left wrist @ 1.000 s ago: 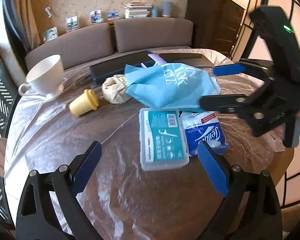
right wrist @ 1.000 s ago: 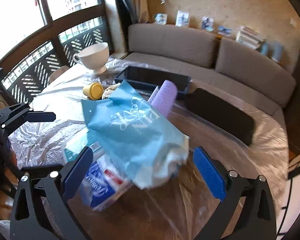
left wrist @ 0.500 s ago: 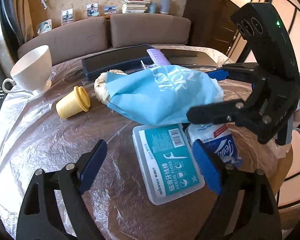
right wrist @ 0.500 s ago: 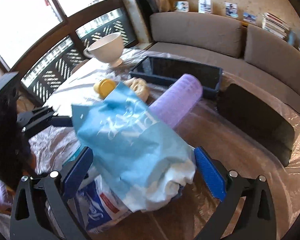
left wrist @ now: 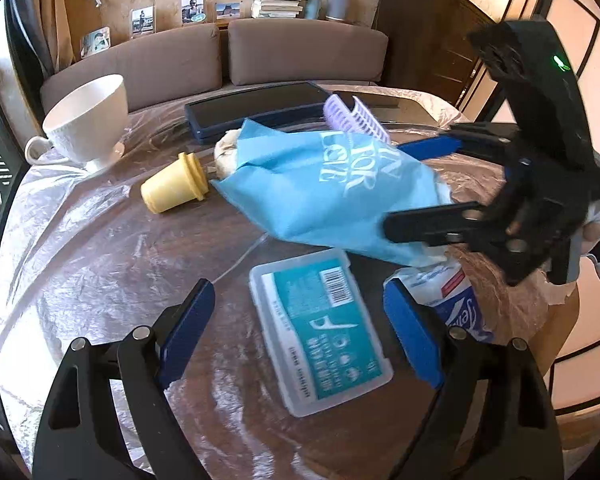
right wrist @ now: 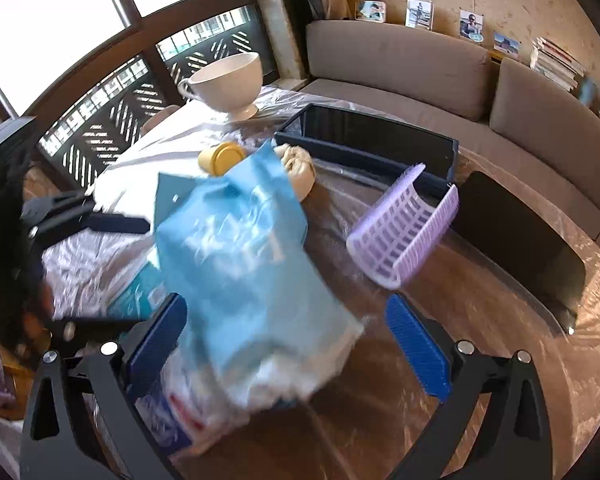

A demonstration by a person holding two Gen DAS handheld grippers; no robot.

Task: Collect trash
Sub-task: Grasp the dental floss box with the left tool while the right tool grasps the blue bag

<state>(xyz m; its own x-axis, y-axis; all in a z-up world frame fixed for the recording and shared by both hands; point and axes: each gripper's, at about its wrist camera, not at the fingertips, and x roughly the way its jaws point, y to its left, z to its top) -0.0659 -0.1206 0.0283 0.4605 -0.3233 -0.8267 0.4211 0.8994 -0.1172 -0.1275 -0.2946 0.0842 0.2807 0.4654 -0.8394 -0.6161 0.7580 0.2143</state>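
Two grippers over a round table point(left wrist: 80, 248) under crinkled plastic film: left gripper point(left wrist: 300, 316) spread, straddling a dental floss box point(left wrist: 320, 332); right gripper point(right wrist: 284, 336) spread around a blue bag point(right wrist: 236, 264), pads apart from it. Beyond, yellow cup point(left wrist: 172, 188), white teacup point(left wrist: 88, 120), brown sofa point(left wrist: 220, 56), photos along the wall.

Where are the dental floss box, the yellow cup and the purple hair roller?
dental floss box point(left wrist: 320, 332), left wrist view, on its teal label.
yellow cup point(left wrist: 172, 190), left wrist view, on its side wall.
purple hair roller point(right wrist: 400, 236), right wrist view, on its ribbed inside.
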